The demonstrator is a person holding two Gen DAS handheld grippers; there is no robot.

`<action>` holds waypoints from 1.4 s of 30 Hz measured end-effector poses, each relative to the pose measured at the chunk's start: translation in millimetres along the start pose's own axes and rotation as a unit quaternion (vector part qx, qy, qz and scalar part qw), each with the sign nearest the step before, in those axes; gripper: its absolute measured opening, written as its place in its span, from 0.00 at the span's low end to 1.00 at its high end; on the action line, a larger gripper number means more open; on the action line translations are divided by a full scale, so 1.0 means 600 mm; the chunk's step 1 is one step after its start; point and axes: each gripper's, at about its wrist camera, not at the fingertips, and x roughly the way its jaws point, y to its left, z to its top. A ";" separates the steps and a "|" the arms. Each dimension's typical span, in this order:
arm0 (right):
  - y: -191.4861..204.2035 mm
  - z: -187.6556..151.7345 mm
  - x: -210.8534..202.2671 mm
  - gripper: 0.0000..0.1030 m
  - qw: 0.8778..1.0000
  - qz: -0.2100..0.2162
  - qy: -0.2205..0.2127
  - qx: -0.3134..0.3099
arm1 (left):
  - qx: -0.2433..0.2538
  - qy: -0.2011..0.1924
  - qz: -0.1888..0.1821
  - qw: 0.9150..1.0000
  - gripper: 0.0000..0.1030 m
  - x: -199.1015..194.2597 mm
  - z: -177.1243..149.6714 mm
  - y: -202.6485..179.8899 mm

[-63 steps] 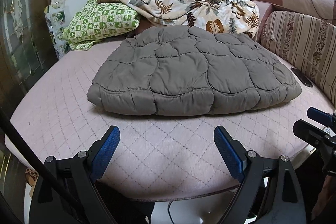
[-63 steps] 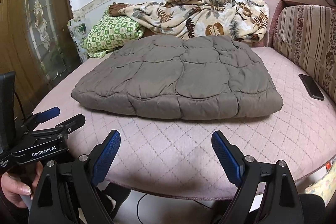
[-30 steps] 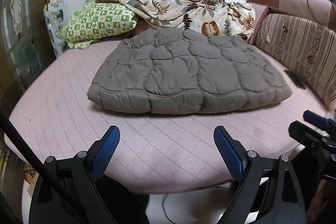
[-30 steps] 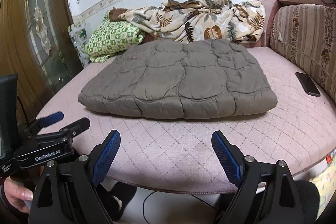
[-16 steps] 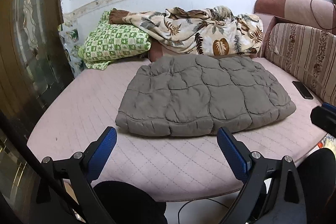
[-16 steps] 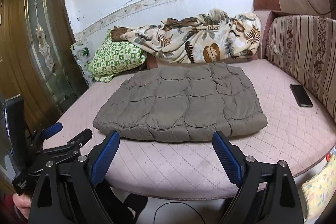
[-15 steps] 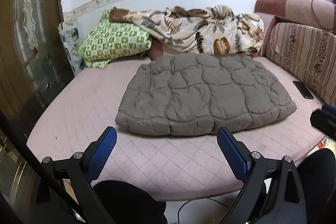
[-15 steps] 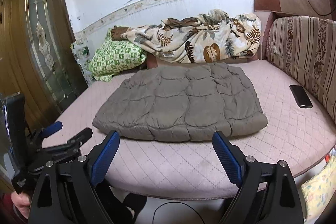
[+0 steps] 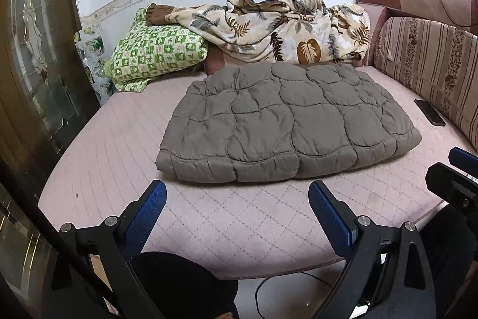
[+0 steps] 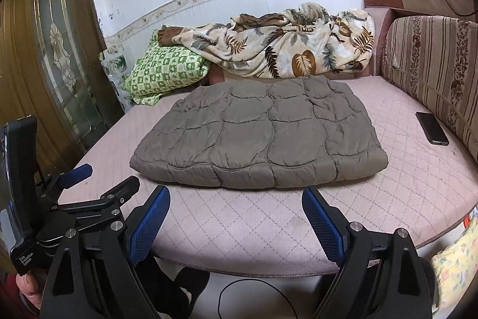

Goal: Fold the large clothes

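Home living room, striped sofa (image 9: 430, 62), leaf-print blanket (image 9: 280, 29), green pillow (image 9: 155, 56), glass-panelled door (image 10: 56, 50)

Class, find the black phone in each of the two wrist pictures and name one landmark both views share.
Left wrist view: the black phone lies at the right edge, on the pink mattress beside the striped sofa back.
Right wrist view: the phone lies right of centre, again by the sofa back.
Shared landmark: the folded grey quilted jacket, left of the phone.

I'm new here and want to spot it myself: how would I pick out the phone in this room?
Start at the pink quilted bed and follow its right side along the striped sofa back. The phone lies flat there, apart from the folded grey padded coat: the only small, black, hard slab among soft fabrics.
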 end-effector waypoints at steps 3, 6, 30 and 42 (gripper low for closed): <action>-0.001 0.002 0.003 0.90 1.000 0.000 0.002 0.000 | 0.001 0.006 0.010 1.000 0.93 0.006 -0.002 0.002; -0.002 0.002 0.007 0.90 1.000 0.000 0.005 -0.001 | 0.000 0.006 0.012 1.000 0.93 0.007 -0.005 0.003; 0.000 -0.001 0.023 0.90 1.000 -0.002 0.018 -0.004 | 0.002 0.020 0.002 1.000 0.93 0.022 -0.014 0.005; -0.003 0.001 0.025 0.90 1.000 -0.003 0.020 -0.005 | 0.003 0.019 0.000 1.000 0.93 0.021 -0.014 0.003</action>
